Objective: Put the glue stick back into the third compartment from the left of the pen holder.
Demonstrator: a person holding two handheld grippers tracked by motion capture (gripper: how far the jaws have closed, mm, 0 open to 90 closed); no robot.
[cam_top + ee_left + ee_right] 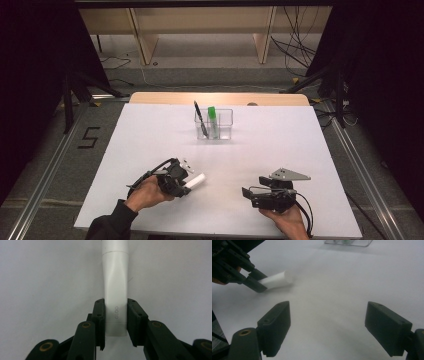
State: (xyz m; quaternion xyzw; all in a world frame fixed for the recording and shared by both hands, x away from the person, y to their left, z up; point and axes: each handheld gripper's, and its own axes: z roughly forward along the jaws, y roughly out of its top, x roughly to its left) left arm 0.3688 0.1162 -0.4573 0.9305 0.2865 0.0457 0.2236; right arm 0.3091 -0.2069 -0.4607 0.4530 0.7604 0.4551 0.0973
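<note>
Left tool (115, 317) clamps the white tube (115, 290), its long axis pointing straight ahead; right tool (338, 327) gapes.

One white tube (196, 182) between the jaws of the left gripper (186, 186); one clear box (224, 126) at the far middle of the white table (150, 140); inside it, one black pen (200, 119) and one green-capped marker (213, 120); two grippers in all, the right gripper (248, 192) counted; two hands.

left hand-held gripper (186, 186) clamping white tube (196, 181)
</note>
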